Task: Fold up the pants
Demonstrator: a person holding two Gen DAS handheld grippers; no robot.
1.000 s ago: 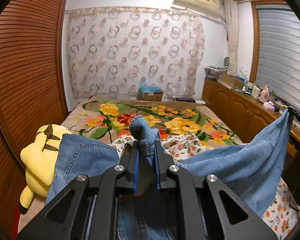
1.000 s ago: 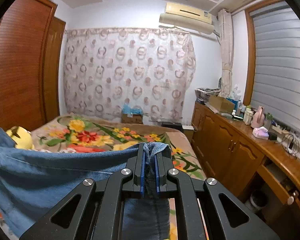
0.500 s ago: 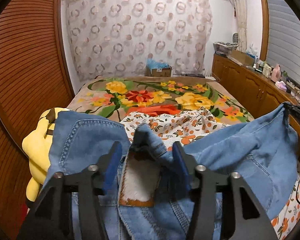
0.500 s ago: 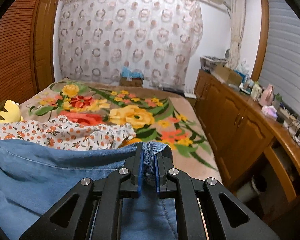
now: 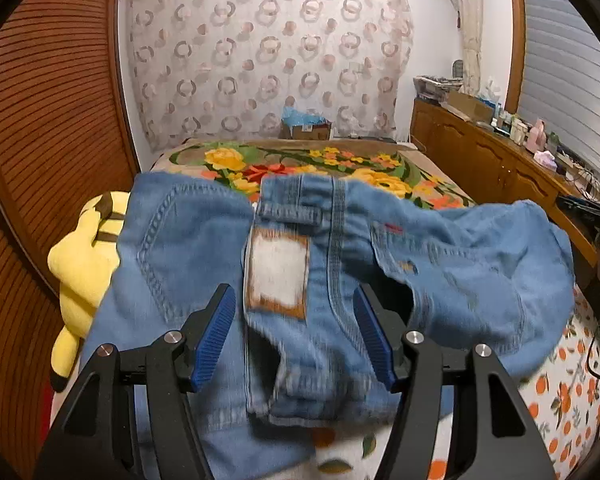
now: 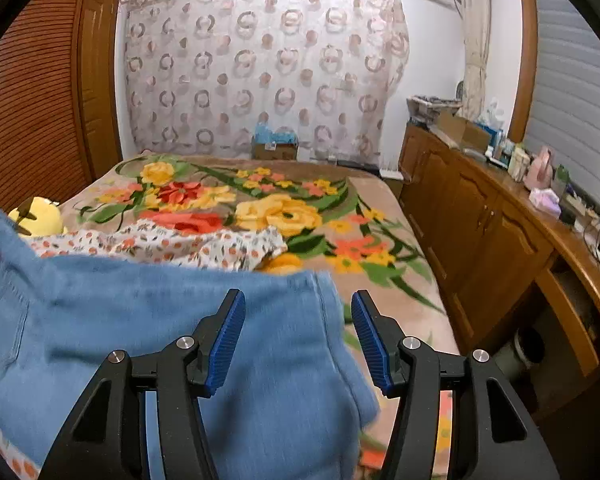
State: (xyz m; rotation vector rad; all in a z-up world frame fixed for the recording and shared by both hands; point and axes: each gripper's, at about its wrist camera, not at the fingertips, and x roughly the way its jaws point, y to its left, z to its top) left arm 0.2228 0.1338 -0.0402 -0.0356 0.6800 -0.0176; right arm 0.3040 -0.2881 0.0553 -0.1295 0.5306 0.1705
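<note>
**Both grippers released over the jeans**

The left gripper [image 5: 294,334] is being held with its jaws apart; they have just been opening, and the jeans [image 5: 340,264] are lying between the blue pads [image 5: 216,336] without being pressed. The waistband, with its pale patch [image 5: 278,270], is blurred and sagging between them. The right gripper [image 6: 298,338] is likewise being held released, its jaws having just been opening, with a denim edge [image 6: 324,308] lying between the pads, nearer the left one, untouched.

The jeans are being spread across the near end of the bed [image 6: 380,280], over a dotted sheet [image 6: 160,242]. A yellow plush [image 5: 80,264] is being partly covered at the jeans' left edge, against the slatted wooden door [image 5: 40,160]. To the right, a wooden cabinet [image 6: 480,240] is standing just beside the bed, its top crowded with bottles. Beyond the jeans, the flowered blanket [image 6: 260,204] is lying bare up to a box [image 6: 274,148] below the curtain [image 6: 260,60].
</note>
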